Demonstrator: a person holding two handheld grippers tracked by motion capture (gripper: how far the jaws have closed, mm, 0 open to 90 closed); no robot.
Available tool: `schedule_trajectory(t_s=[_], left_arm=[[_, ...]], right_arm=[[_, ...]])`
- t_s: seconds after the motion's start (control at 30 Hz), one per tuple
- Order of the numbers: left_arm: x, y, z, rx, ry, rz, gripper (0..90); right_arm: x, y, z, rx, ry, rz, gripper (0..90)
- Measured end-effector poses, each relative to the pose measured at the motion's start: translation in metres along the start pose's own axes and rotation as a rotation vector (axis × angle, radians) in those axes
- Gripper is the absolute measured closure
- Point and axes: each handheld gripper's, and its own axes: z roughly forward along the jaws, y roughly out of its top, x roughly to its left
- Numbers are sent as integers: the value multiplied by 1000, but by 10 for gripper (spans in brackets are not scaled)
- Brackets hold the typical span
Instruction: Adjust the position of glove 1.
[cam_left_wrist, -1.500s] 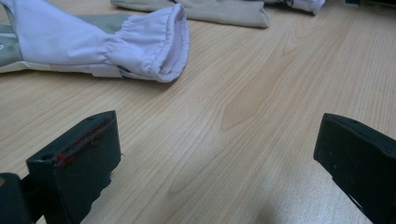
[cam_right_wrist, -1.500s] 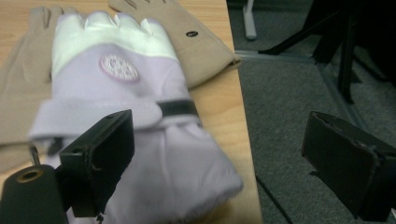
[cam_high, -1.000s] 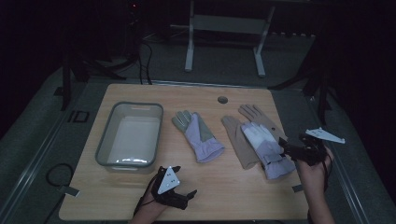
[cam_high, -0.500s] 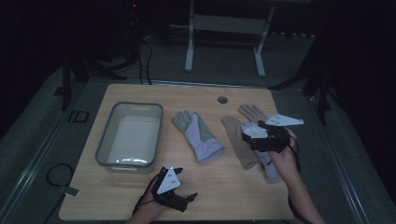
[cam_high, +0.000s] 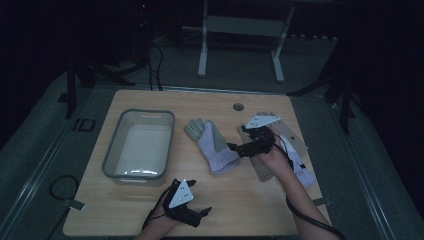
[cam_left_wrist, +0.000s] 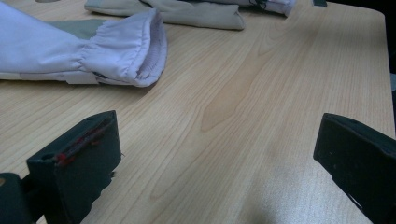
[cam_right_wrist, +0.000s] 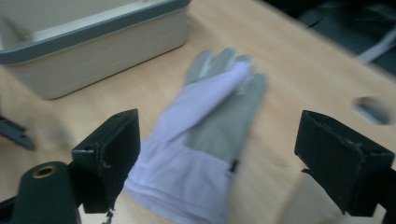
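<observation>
Lying flat, the lavender-and-grey glove (cam_right_wrist: 205, 149) sits before the wide right tongs (cam_right_wrist: 219, 168).

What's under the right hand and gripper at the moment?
The right gripper, jaws open, reaches toward the middle glove. Beneath the hand lies a second glove on a tan piece; how they lie under the hand is covered.

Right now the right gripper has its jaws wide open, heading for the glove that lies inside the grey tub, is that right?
Not quite. The right gripper does have its jaws wide open, but the glove lies on the wooden table, beside the grey tub, not inside it. The high view shows the glove and the tub apart.
</observation>
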Motion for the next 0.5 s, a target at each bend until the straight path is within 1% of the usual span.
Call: schedule_trajectory(t_s=[0.03, 0.07, 0.1, 0.17, 0.23, 0.27, 0.3, 0.33, 0.37, 0.4, 0.43, 0.47, 0.5], left_arm=[[-1, 0, 0, 1, 4, 3, 10], [-1, 0, 0, 1, 4, 3, 10], [-1, 0, 0, -2, 4, 2, 10], [-1, 0, 0, -1, 2, 3, 10], [0, 0, -1, -1, 1, 3, 10], [0, 0, -1, -1, 1, 4, 10], [0, 0, 0, -1, 0, 3, 10], [-1, 0, 0, -2, 0, 2, 10], [-1, 0, 0, -1, -1, 4, 10], [0, 0, 0, 0, -2, 5, 10], [-1, 0, 0, 0, -3, 3, 10], [0, 0, 0, 1, -3, 2, 10], [0, 0, 0, 0, -3, 2, 10]], right_arm=[[-2, -1, 12, 18, 39, 44, 153], [-2, -1, 12, 18, 39, 44, 153], [-2, -2, 18, 30, 44, 52, 152], [0, -3, 29, 46, 32, 75, 133], [1, -4, 38, 62, 34, 67, 101], [2, -4, 47, 72, 25, 75, 101], [2, -4, 47, 72, 25, 75, 101], [3, -5, 51, 82, 16, 65, 138], [3, -5, 53, 79, -17, 52, 206], [3, -4, 56, 81, -38, 42, 245], [1, -3, 61, 107, -93, 9, 413], [-1, -3, 64, 111, -93, 3, 442], [-1, -3, 64, 111, -93, 3, 442]])
